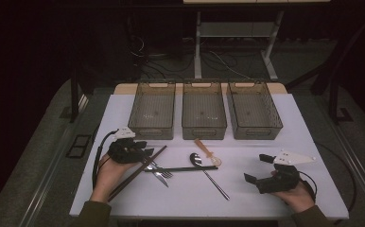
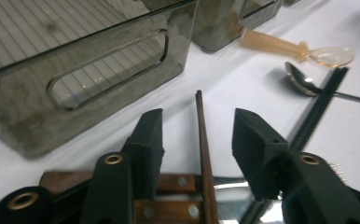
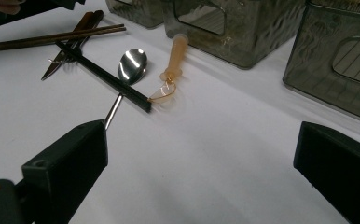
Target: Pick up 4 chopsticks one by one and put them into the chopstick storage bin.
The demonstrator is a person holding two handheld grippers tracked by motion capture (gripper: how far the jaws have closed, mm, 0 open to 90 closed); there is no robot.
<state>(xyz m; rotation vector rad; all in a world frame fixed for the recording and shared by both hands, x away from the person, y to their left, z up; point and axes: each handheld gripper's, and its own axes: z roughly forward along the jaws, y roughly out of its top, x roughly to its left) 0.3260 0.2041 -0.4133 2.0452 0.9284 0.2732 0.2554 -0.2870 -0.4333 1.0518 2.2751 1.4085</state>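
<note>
Left claw (image 2: 197, 140) half open astride brown chopstick (image 2: 203, 140), unclamped | right claw (image 1: 258, 168) wide, empty | risk: chopstick rolls onto fork (image 1: 160, 171)

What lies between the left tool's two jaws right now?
In the left gripper view, a brown wooden chopstick runs lengthwise through the gap of the left tool. The jaws stand apart and neither pad touches it.
</note>
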